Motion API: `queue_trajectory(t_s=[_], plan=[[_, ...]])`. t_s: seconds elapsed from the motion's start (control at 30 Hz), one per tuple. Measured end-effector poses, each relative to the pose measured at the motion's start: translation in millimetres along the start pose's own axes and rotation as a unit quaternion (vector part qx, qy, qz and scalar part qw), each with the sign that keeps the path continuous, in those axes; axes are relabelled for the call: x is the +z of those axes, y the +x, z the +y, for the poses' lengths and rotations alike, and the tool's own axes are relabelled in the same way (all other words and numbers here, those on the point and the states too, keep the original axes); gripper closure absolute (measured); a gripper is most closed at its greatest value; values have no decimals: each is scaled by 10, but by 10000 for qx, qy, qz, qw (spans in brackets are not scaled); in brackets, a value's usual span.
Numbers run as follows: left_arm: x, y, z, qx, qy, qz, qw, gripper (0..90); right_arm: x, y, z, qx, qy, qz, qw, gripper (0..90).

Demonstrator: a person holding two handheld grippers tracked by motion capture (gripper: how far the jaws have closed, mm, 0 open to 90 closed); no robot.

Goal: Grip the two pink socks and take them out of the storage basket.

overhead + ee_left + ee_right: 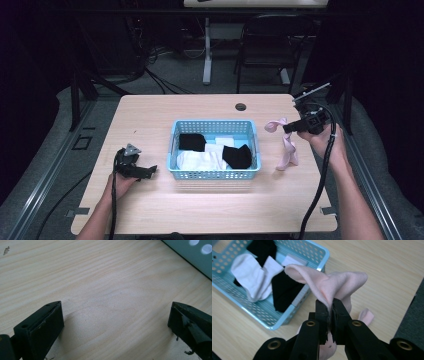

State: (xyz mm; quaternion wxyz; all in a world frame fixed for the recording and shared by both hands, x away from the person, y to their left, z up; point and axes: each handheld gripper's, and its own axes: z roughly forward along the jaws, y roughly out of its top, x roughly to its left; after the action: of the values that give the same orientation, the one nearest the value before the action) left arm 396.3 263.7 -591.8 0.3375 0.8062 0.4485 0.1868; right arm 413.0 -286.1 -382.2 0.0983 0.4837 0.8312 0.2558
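From the high view, a blue basket (215, 172) sits in the middle of the wooden table (160, 115). Inside it lie black socks (237, 156) and white socks (197, 161). The right gripper (289, 128) is up in the air just to the right of the basket, and it pinches a pink sock (287, 150). The sock hangs down from the jaws, and its low end seems to touch the table or come very close (hard to be sure from up here). The left gripper (150, 170) rests low by the table on the left side of the basket, with nothing in it.

In the left gripper view, the two black jaws stand far apart. There is bare wood between them. A corner of the basket (192, 255) peeks in at the top right.

In the right gripper view, the right gripper (330, 315) has its jaws squeezed tight on a fold of the pink sock (332, 285). The sock bunches up above the jaws, and a bit of it shows lower down on the table too. The basket (287, 315) is just past the sock, with the white socks (252, 275) and black socks (283, 290) inside.

It looks like the job is putting socks into the basket, and this is the carrying step. Next, the right hand would need to move the sock over the basket rim, high enough that the dangling end clears it, and then let go.
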Motion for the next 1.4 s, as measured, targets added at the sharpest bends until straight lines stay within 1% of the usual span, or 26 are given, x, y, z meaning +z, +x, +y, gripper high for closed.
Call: queue_trajectory(t_s=[0.17,0.23,0.27,0.3,0.4,0.43,0.47,0.5,0.6,0.67,0.7,0.77,0.8,0.83,0.87,0.9,0.97,1.03,1.13,1.17,1.2,1.23,1.27,1.3,1.33,1.4], plan=[[-3,-1,-1,8,9,14,10000,2,101,-58,-61,52,143,-66,9999,847],[-4,-1,-1,16,16,16,10000,2,230,-90,-124,183,253,-140,9994,848],[-3,-2,-1,8,8,17,10000,2,270,-110,-144,182,334,-148,9992,848],[-3,-2,-1,8,8,17,10000,2,270,-110,-144,182,334,-148,9992,848],[-3,-2,-1,6,9,16,10000,2,464,-157,-222,312,455,-196,9983,846],[-3,-2,-1,6,9,16,10000,2,464,-157,-222,312,455,-196,9983,846],[-3,-2,-1,7,9,16,10000,2,525,-163,-242,332,479,-205,9981,846],[-3,-2,-1,6,8,16,10000,2,636,-181,-273,348,622,-276,9971,844],[-3,-2,-1,6,8,16,10000,2,787,-194,-319,529,562,-250,9967,838],[-3,-2,-1,6,9,16,10000,2,855,-196,-331,505,649,-232,9963,832],[-3,-2,-1,7,7,16,10000,2,899,-182,-338,546,598,-258,9964,831],[-3,-2,-1,5,8,16,10000,2,929,-178,-341,532,639,-318,9960,829],[-3,-2,-1,7,8,18,10000,2,990,-185,-342,541,726,-306,9954,816],[-3,-2,-1,7,8,18,10000,2,990,-185,-342,541,726,-306,9954,816],[-3,-2,-1,5,7,17,10000,2,1038,-190,-345,576,778,-323,9948,798],[-3,-2,-1,6,7,17,10000,2,1064,-191,-351,620,736,-347,9948,792],[-3,-2,-1,8,8,17,10000,2,1078,-202,-350,630,792,-311,9944,782],[-3,-2,-1,7,9,16,10000,2,1102,-221,-346,702,774,-312,9940,708],[-3,-1,-1,7,8,15,10000,2,1083,-228,-349,774,704,-336,9939,548],[-3,-1,-1,7,8,15,10000,2,1083,-228,-349,774,704,-336,9939,548],[-3,-1,-1,7,9,14,10000,2,1058,-230,-365,808,650,-303,9941,458],[-3,-1,-1,7,9,14,10000,2,1058,-230,-365,808,650,-303,9941,458],[-3,-2,-1,6,9,15,10000,2,1011,-235,-379,800,597,-295,9946,391],[-3,-2,-1,6,9,15,10000,2,1011,-235,-379,800,597,-295,9946,391],[-3,-2,-1,5,7,16,10000,2,957,-236,-398,817,465,-278,9952,354],[-3,-2,-1,7,9,16,10000,2,902,-232,-419,805,400,-277,9956,295]])
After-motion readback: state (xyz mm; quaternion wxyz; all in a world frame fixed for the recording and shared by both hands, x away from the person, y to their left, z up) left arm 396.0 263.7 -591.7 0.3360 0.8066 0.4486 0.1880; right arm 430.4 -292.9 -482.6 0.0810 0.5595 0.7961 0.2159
